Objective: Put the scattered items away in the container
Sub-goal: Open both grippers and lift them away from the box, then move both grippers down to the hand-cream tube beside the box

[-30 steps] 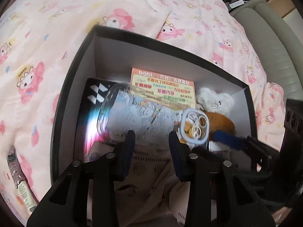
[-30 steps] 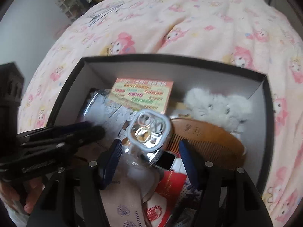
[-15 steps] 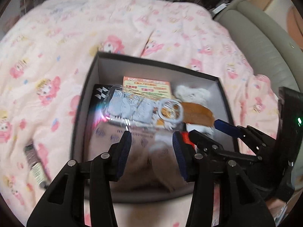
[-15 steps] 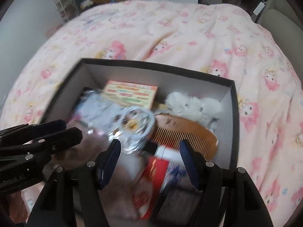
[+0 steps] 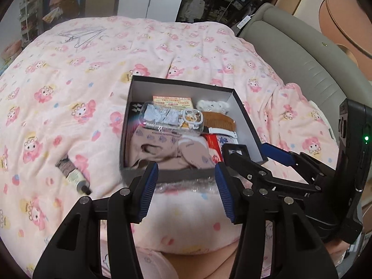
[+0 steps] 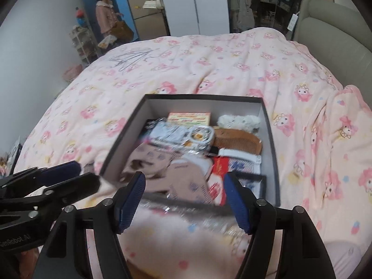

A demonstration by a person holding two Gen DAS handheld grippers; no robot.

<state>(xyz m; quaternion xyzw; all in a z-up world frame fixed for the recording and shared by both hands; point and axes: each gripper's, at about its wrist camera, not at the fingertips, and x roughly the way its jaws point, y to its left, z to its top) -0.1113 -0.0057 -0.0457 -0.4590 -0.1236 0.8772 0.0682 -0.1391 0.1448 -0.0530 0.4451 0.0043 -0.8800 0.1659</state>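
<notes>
A dark box [image 5: 246, 114] with white inner walls [image 6: 270, 139] sits on the pink bed. Inside lie a clear phone case [image 5: 172, 117] [image 6: 183, 134], a wooden comb [image 5: 218, 122] [image 6: 237, 139], a white plush toy [image 5: 212, 105] [image 6: 239, 121], an orange card [image 5: 172, 101], a red packet [image 6: 217, 174] and tan masks [image 5: 167, 148] [image 6: 162, 169]. My left gripper [image 5: 186, 186] is open and empty, just in front of the box. My right gripper [image 6: 184, 197] is open and empty at the box's near edge. A small tube [image 5: 73, 174] lies on the bedding left of the box.
Pink cartoon-print bedding [image 5: 69, 81] [image 6: 302, 116] surrounds the box. A grey headboard [image 5: 302, 53] stands to the right. Wire hangers [image 5: 81, 36] [image 6: 130, 58] lie at the far end of the bed. A person [image 6: 105, 14] stands in the far doorway.
Both grippers have pulled back and up out of the box. The phone case, earlier between the right gripper's fingers, now rests in the box. More of the bed shows.
</notes>
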